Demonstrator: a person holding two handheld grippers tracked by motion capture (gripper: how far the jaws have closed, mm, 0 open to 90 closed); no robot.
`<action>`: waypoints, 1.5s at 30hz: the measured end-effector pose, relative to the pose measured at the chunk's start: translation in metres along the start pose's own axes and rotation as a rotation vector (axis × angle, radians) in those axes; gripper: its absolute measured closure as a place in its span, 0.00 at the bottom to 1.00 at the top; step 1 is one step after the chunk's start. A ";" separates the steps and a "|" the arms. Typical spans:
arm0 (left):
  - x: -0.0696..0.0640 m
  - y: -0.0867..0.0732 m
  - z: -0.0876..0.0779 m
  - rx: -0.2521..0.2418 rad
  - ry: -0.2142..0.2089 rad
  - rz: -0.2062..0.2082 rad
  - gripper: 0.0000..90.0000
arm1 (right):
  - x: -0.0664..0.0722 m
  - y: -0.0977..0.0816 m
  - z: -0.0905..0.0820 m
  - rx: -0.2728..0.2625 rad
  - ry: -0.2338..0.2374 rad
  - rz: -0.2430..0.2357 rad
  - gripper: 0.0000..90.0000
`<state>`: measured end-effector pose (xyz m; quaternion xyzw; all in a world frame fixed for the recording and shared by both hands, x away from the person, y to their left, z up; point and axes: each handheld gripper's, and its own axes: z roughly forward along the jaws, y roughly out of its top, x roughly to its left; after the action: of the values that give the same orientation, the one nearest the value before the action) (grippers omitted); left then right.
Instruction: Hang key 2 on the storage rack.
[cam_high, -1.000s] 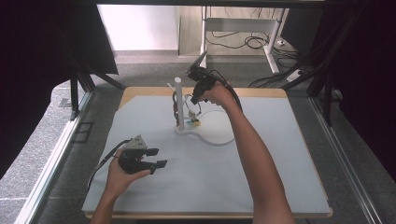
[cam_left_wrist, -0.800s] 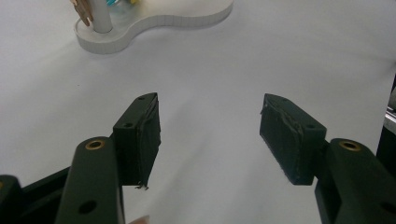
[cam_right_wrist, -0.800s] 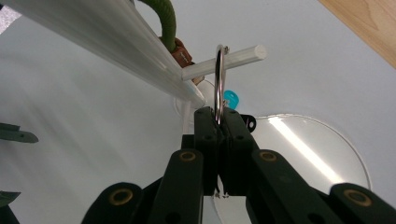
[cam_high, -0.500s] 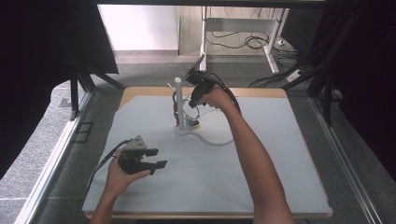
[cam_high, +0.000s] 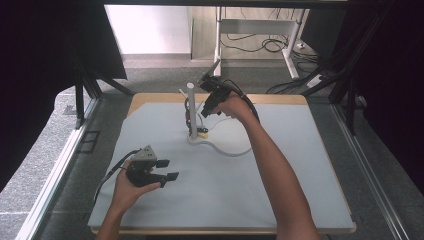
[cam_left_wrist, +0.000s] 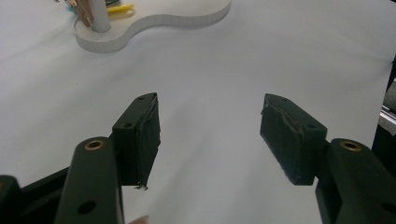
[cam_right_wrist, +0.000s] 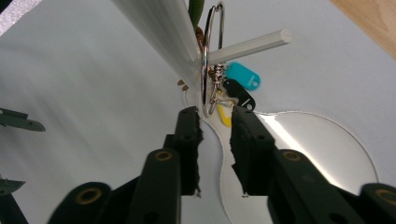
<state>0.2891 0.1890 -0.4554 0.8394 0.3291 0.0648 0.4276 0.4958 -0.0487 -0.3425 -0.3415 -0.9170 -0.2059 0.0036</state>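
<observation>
A white stand (cam_high: 220, 146) with an upright post (cam_high: 191, 107) sits on the mat at mid-back. In the right gripper view a metal key ring (cam_right_wrist: 213, 56) hangs on the stand's side peg (cam_right_wrist: 252, 43), with cyan (cam_right_wrist: 245, 75), black (cam_right_wrist: 239, 93) and yellow (cam_right_wrist: 225, 115) tags below it. My right gripper (cam_right_wrist: 215, 112) is at the ring's lower end. Its jaws stand a narrow gap apart, the ring's bottom at the left jaw's tip. That gripper (cam_high: 204, 111) is beside the post. My left gripper (cam_high: 169, 169) rests low at the front left, wide open with nothing in it (cam_left_wrist: 210, 105).
The stand's curved base (cam_left_wrist: 154, 21) lies ahead of the left gripper, with the post's foot (cam_left_wrist: 99, 14) and a yellow tag (cam_left_wrist: 119, 8) on it. The grey mat (cam_high: 280, 200) covers the wooden table. Black frame legs (cam_high: 80, 100) stand off the left edge.
My right gripper has moved left and a little toward the post, closing in on the stand. The left gripper has stayed where it was, still open.
</observation>
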 end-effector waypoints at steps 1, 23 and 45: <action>0.000 0.000 0.000 0.000 0.003 0.000 0.42 | 0.001 -0.002 -0.002 -0.011 -0.003 -0.009 0.76; 0.007 -0.008 -0.006 -0.004 0.025 -0.050 0.42 | 0.007 -0.104 -0.041 -0.208 0.019 -0.061 0.56; 0.010 -0.009 0.005 0.043 0.050 -0.033 0.42 | -0.007 -0.267 0.010 -0.393 0.044 0.033 0.52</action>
<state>0.2940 0.1951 -0.4668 0.8410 0.3549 0.0717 0.4019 0.3349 -0.2316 -0.4532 -0.3460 -0.8532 -0.3883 -0.0398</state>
